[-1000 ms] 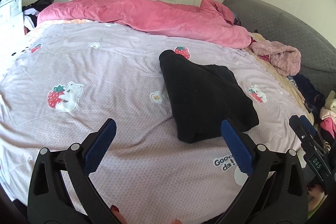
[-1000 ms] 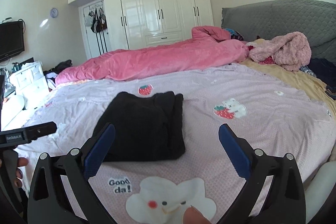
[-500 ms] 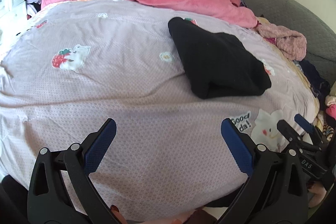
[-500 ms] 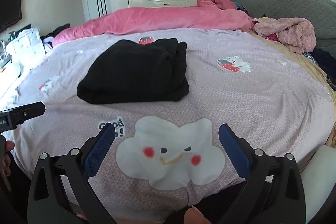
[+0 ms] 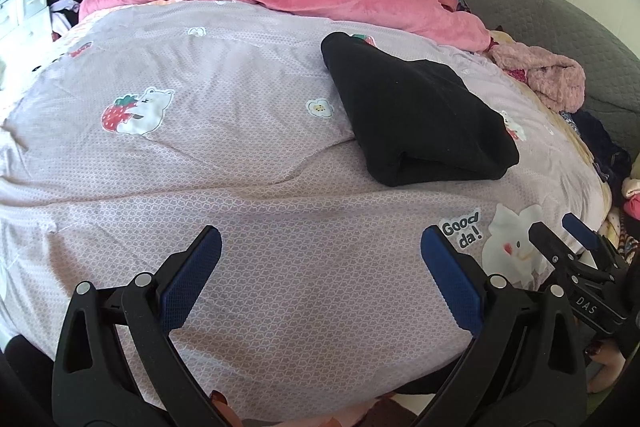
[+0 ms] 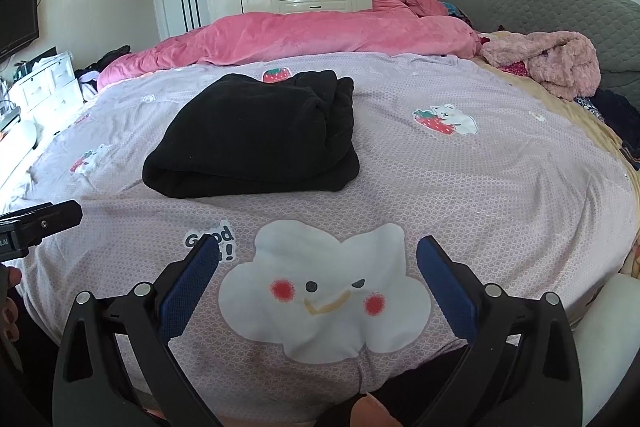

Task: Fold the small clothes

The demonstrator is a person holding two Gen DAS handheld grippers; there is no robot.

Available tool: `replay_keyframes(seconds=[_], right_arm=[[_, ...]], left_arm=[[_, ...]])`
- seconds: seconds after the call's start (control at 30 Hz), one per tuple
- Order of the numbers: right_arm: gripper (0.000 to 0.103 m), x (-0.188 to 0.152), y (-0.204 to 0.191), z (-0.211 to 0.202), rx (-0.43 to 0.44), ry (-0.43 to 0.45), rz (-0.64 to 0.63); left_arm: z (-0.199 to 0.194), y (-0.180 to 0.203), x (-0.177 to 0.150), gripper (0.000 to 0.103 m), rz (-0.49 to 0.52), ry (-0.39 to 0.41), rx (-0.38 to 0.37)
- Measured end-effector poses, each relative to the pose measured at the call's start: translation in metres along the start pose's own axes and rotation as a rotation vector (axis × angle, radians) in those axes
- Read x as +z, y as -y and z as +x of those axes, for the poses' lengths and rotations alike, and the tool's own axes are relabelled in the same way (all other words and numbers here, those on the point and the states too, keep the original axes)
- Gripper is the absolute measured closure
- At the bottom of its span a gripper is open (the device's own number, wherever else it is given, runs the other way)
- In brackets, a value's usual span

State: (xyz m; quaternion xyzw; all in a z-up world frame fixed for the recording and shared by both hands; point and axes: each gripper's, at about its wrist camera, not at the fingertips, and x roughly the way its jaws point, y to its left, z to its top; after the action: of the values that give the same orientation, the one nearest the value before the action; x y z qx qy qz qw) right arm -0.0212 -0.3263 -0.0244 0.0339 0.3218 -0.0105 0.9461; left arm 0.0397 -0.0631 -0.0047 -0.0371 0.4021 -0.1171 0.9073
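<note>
A bedroom: a lilac quilted bedspread (image 6: 500,187) printed with cartoon clouds fills both views. The folded black knit garment (image 6: 256,139) lies at upper centre in the right view. The left gripper (image 5: 320,267) and right gripper (image 6: 318,267) gape wide, empty, near the lower edge. Folding looks finished; next would likely be fetching another piece.

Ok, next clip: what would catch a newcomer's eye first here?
The folded black garment lying alone mid-bed on the lilac cartoon-print bedspread. Behind it a pink duvet is heaped along the far side. Both the left gripper and right gripper are open and empty near the bed's front edge.
</note>
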Motion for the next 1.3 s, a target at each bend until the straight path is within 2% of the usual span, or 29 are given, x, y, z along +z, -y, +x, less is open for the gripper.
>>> replay_keyframes(seconds=[1.3], right_arm=[[0.004, -0.0001, 0.0019, 0.0017, -0.002, -0.005, 0.008]], left_arm=[[-0.005, -0.0015, 0.0015, 0.009, -0.002, 0.01, 0.026]])
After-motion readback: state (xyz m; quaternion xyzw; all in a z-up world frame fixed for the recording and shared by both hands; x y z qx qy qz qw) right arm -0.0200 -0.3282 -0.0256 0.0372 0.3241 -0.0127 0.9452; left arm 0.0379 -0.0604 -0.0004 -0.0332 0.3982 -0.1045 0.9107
